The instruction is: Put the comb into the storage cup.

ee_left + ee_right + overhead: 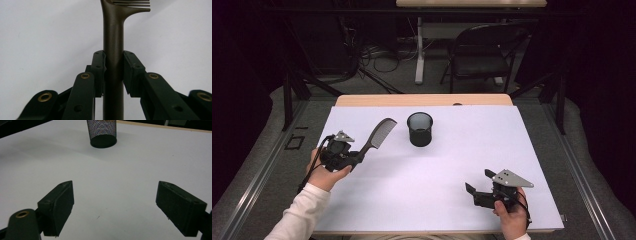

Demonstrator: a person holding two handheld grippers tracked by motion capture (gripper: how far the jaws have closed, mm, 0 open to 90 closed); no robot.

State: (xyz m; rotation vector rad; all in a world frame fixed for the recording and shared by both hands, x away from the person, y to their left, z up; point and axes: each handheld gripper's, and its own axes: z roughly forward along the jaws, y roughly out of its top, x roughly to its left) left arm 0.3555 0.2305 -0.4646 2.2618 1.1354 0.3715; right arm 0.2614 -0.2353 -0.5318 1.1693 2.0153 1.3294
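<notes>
Clamping comb (380, 133), left hand-held gripper (357, 159), mid-table

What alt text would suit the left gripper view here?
The left tool is clamped on the dark handle of a comb, which runs straight up between the two black jaws. The comb's teeth branch off to the right at the top edge, over the plain white table cover.

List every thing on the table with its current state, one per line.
comb: held by its handle, teeth end free
mesh cup: upright on the table, empty
left gripper: fingers shut on the comb's handle
right gripper: fingers open, holding nothing
</notes>
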